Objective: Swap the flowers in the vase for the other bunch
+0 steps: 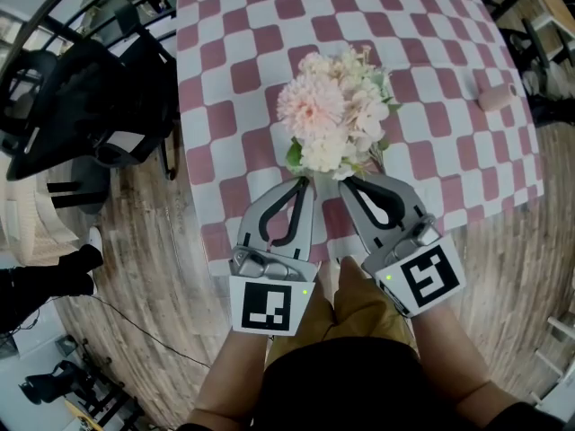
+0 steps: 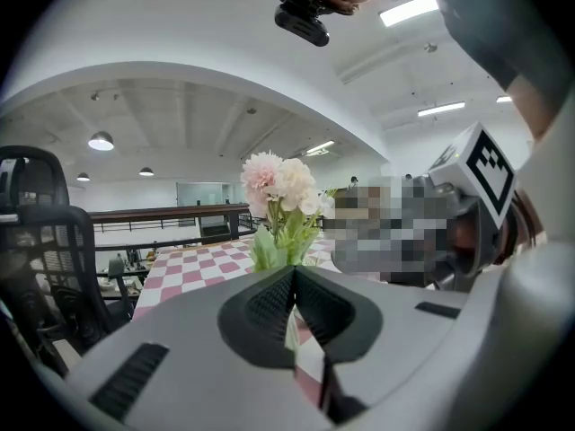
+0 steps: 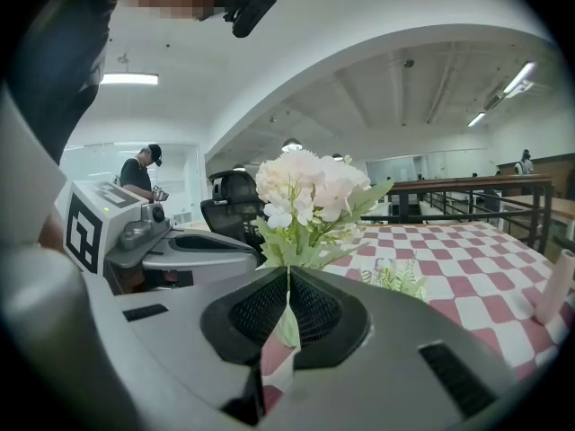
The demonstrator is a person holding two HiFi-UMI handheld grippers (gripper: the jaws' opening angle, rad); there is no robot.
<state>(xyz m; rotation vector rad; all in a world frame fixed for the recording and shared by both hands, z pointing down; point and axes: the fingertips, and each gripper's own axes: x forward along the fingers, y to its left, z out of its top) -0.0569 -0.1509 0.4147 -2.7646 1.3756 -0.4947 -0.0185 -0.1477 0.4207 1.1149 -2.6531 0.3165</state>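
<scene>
A cluster of pink and cream flowers hangs over the near part of the checked table. My left gripper is shut on a green stem just under the pink bloom. My right gripper is shut on a green stem under the white blooms. The two grippers sit side by side, tips close together. The flower heads press together, so I cannot tell whether they form one bunch or two. No vase shows plainly; the flowers hide what lies beneath them.
A pinkish cylinder rests near the table's right edge. A small green sprig lies on the cloth behind the flowers. Black office chairs stand left of the table. The person's legs are close to the table's front edge.
</scene>
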